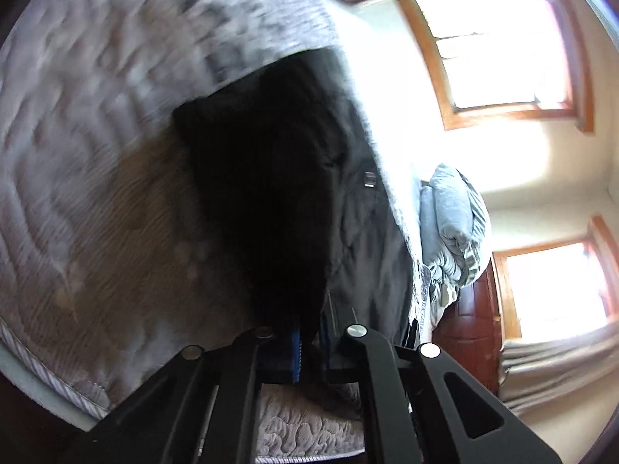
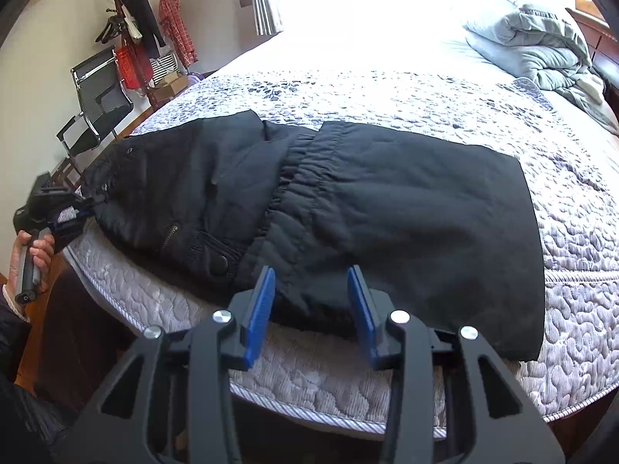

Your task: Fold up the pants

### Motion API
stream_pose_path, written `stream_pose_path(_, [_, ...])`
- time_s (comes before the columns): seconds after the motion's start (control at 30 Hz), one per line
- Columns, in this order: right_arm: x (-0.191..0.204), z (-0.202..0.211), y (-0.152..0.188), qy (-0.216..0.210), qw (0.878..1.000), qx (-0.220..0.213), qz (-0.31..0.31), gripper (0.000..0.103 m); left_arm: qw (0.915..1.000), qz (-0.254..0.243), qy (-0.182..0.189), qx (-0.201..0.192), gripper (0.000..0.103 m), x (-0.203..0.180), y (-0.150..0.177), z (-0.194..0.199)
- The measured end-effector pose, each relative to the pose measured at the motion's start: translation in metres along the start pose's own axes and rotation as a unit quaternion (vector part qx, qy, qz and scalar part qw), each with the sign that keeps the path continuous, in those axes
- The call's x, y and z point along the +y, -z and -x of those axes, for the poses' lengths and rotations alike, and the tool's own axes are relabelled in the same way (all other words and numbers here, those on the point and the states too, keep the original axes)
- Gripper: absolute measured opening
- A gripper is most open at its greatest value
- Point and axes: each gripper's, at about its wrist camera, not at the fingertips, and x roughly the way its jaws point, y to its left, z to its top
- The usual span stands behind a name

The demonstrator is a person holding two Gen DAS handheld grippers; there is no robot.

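Observation:
Black pants (image 2: 387, 208) lie folded across the quilted bed (image 2: 387, 92), with the elastic waistband near the middle. My right gripper (image 2: 311, 301) is open, its blue pads either side of the pants' near edge, holding nothing. My left gripper (image 2: 75, 214) is at the pants' left end by the bed's left edge, shut on the black fabric. In the left wrist view the left gripper (image 1: 307, 342) is shut on the pants (image 1: 271, 193), which fill the centre and hang dark and blurred in front of the camera.
A bunched grey duvet (image 2: 534, 46) lies at the far right of the bed. A black mesh chair (image 2: 100, 96) and a coat rack with clothes (image 2: 131, 27) stand left of the bed. Windows (image 1: 499, 50) are behind.

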Motion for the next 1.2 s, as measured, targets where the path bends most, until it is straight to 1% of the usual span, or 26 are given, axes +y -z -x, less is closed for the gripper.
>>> stream_pose_path(0.07, [-0.001,0.001,0.0,0.003,1.0,-0.001,0.0,0.04,0.9974,-0.069,0.0,-0.022,0.006,-0.032,0.003,0.005])
stream_pose_path(0.17, [-0.005,0.005,-0.002,0.007,1.0,-0.006,-0.005,0.04,0.9902,-0.136,0.007,-0.032,0.006,-0.075,0.005,0.005])
stream_pose_path(0.27, [-0.013,0.011,-0.003,0.012,1.0,-0.014,-0.014,0.043,0.9797,-0.198,0.024,-0.023,0.006,-0.122,0.013,-0.008])
stream_pose_path(0.33, [-0.019,0.015,-0.003,0.015,0.999,-0.02,-0.023,0.043,0.9716,-0.232,0.042,-0.011,0.006,-0.148,0.021,-0.019])
stream_pose_path(0.37, [-0.023,0.017,-0.003,0.017,0.999,-0.023,-0.029,0.043,0.9664,-0.251,0.055,0.0,0.006,-0.164,0.027,-0.027])
stream_pose_path(0.43, [-0.031,0.021,-0.002,0.019,0.999,-0.028,-0.04,0.043,0.9567,-0.283,0.067,0.02,0.006,-0.188,0.04,-0.043])
stream_pose_path(0.53, [-0.044,0.026,0.001,0.027,0.998,-0.035,-0.054,0.043,0.9362,-0.337,0.078,0.065,0.006,-0.219,0.07,-0.072])
stream_pose_path(0.57, [-0.051,0.028,0.001,0.026,0.997,-0.038,-0.063,0.043,0.9274,-0.356,0.079,0.085,0.006,-0.228,0.083,-0.084])
stream_pose_path(0.63, [-0.063,0.031,0.001,0.019,0.995,-0.045,-0.086,0.043,0.9145,-0.382,0.072,0.113,0.007,-0.24,0.106,-0.102])
stream_pose_path(0.7, [-0.077,0.034,0.001,0.01,0.993,-0.052,-0.11,0.044,0.8997,-0.407,0.054,0.148,0.007,-0.245,0.132,-0.126])
stream_pose_path(0.77, [-0.082,0.037,0.0,0.008,0.991,-0.059,-0.121,0.05,0.8906,-0.418,0.037,0.176,0.009,-0.243,0.149,-0.145])
stream_pose_path(0.8, [-0.085,0.039,-0.001,0.003,0.99,-0.064,-0.125,0.052,0.887,-0.42,0.028,0.189,0.01,-0.241,0.156,-0.153])
stream_pose_path(0.9, [-0.093,0.04,-0.004,-0.019,0.987,-0.075,-0.143,0.055,0.8741,-0.432,-0.003,0.221,0.015,-0.234,0.174,-0.175])
stream_pose_path(0.97, [-0.096,0.037,-0.008,-0.039,0.984,-0.079,-0.158,0.062,0.8657,-0.438,-0.017,0.241,0.02,-0.228,0.182,-0.18])
stream_pose_path(1.0, [-0.097,0.036,-0.009,-0.047,0.982,-0.08,-0.163,0.065,0.865,-0.437,-0.019,0.246,0.021,-0.23,0.185,-0.179])
stream_pose_path(1.03, [-0.097,0.033,-0.011,-0.059,0.981,-0.081,-0.168,0.07,0.8667,-0.434,-0.018,0.245,0.026,-0.229,0.186,-0.176])
stream_pose_path(1.07, [-0.097,0.031,-0.012,-0.064,0.98,-0.08,-0.173,0.079,0.8697,-0.431,-0.013,0.241,0.035,-0.229,0.183,-0.169])
stream_pose_path(1.1, [-0.098,0.029,-0.014,-0.07,0.978,-0.08,-0.18,0.082,0.8721,-0.427,-0.008,0.239,0.04,-0.229,0.181,-0.163])
stream_pose_path(1.13, [-0.098,0.026,-0.016,-0.081,0.975,-0.081,-0.188,0.084,0.8746,-0.424,-0.004,0.235,0.05,-0.224,0.18,-0.154])
stream_pose_path(1.17, [-0.1,0.022,-0.017,-0.094,0.972,-0.082,-0.197,0.084,0.8784,-0.423,-0.004,0.222,0.062,-0.225,0.175,-0.143])
stream_pose_path(1.2, [-0.101,0.019,-0.018,-0.107,0.969,-0.082,-0.206,0.085,0.8814,-0.424,-0.007,0.208,0.067,-0.221,0.172,-0.131])
